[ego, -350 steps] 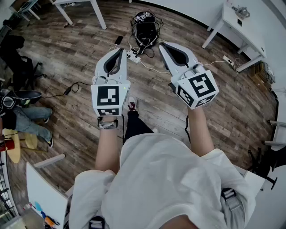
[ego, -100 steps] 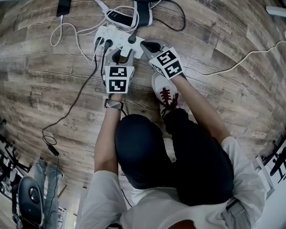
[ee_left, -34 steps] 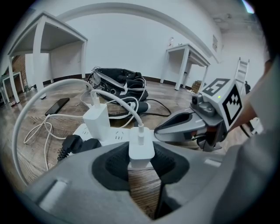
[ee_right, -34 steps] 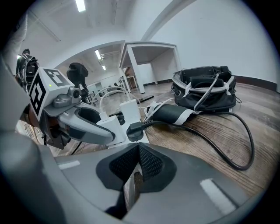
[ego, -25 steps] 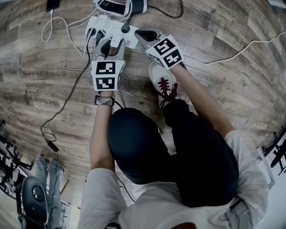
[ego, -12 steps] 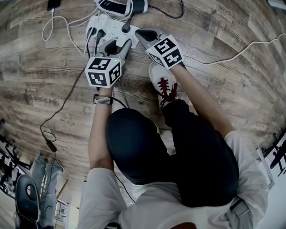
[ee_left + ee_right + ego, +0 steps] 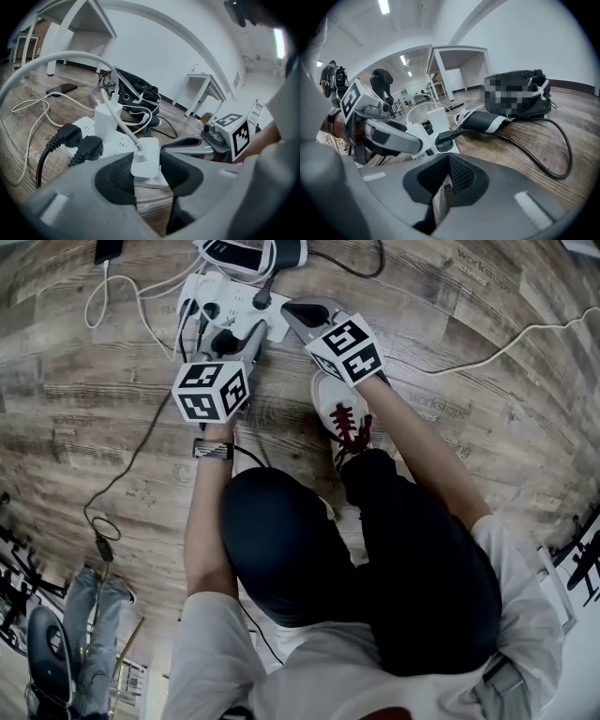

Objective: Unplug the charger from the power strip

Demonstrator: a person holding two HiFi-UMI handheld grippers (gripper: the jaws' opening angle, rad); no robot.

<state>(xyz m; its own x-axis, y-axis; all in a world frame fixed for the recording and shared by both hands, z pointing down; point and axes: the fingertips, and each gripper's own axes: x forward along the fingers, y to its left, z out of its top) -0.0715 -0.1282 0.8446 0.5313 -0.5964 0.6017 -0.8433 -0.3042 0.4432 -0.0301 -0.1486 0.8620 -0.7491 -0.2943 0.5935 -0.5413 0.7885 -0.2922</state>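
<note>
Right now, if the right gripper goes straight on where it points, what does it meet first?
Probably the white power strip, at the end beside the black plug. Depth is unclear; the right gripper may already touch it.

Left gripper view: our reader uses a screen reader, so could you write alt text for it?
The left gripper, its jaws having just opened slightly, clasps a flat white charger at the near end of a white power strip. Two black plugs and a white adapter sit in the strip.

Black plugs (image 7: 89, 147) and a white adapter (image 7: 104, 119) crowd the charger's (image 7: 146, 161) left; nearer floor (image 7: 149, 202) lies bare.
</note>
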